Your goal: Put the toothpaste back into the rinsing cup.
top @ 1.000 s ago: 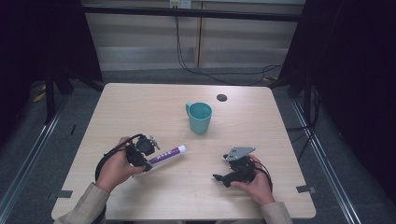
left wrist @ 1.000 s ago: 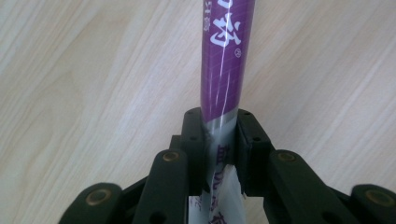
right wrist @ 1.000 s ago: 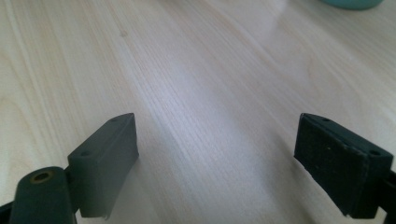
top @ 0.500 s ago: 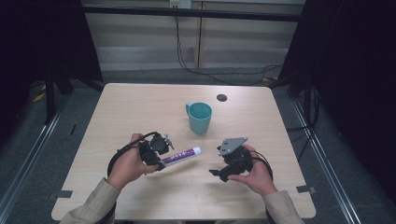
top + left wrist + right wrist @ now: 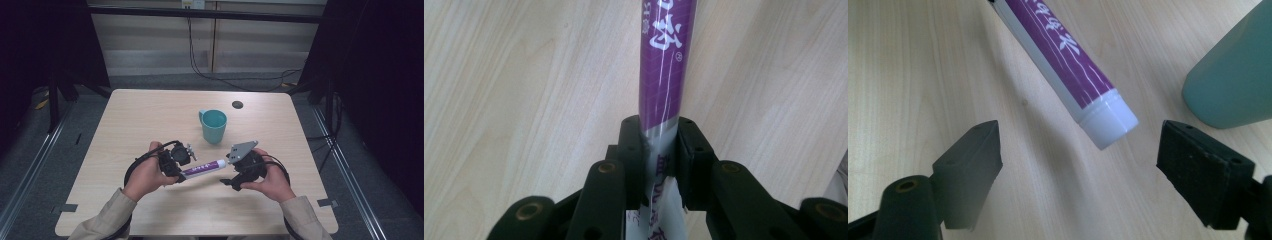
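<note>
Your left gripper [image 5: 176, 167] is clamped on the flat end of the purple toothpaste tube [image 5: 202, 168], holding it off the desk [image 5: 140, 120] at lower centre of the high view. Your right gripper [image 5: 1078, 160] has just been closing, yet its jaws stand wide around the tube's white cap [image 5: 1108, 121] without touching. The teal mug [image 5: 214, 126] stands just above.

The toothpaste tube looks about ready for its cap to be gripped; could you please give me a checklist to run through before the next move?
1. Left gripper clamped on the flat end of the toothpaste tube: ok.
2. Tube lifted off the table: ok.
3. White cap between the right gripper jaws: ok.
4. Right jaws wide enough for the cap; they have just been closing a little and do not touch it: ok.
5. Cup apart from both grippers: ok.
6. Cap screwed tight or loose: cannot tell.
</note>
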Motion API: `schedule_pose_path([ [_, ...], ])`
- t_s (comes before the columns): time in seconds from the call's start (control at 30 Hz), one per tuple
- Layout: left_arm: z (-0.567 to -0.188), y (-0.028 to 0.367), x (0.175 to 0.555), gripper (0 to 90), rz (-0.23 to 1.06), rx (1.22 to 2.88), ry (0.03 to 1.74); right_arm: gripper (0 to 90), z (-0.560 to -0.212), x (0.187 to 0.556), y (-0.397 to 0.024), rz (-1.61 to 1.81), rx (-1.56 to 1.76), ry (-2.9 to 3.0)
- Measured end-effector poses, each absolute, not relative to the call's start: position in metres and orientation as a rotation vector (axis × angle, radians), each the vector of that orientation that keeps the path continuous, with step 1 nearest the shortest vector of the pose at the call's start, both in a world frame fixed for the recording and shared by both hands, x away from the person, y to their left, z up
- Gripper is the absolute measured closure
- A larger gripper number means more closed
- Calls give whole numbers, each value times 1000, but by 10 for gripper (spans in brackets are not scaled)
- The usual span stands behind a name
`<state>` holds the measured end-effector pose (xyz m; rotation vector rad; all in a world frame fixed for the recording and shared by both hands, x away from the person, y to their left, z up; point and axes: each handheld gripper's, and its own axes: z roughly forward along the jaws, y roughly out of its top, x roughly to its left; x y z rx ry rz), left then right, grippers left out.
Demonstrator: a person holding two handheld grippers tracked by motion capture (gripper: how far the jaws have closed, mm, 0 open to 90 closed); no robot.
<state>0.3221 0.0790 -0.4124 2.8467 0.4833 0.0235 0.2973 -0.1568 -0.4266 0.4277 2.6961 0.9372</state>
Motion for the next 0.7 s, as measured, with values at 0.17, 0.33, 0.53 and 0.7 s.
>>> schedule_pose_path([
  [0.17, -413, 70, 321, 757, 15, 2839, 463, 209, -422, 300, -154, 912, 399, 2717],
  [0.33, -413, 62, 321, 757, 5, 2838, 442, 241, -420, 302, -150, 921, 362, 2736],
  [0.53, -414, 56, 321, 756, 3, 2831, 430, 269, -419, 303, -145, 917, 327, 2752],
  [0.7, -417, 51, 319, 756, -7, 2822, 434, 282, -420, 305, -139, 929, 297, 2761],
])
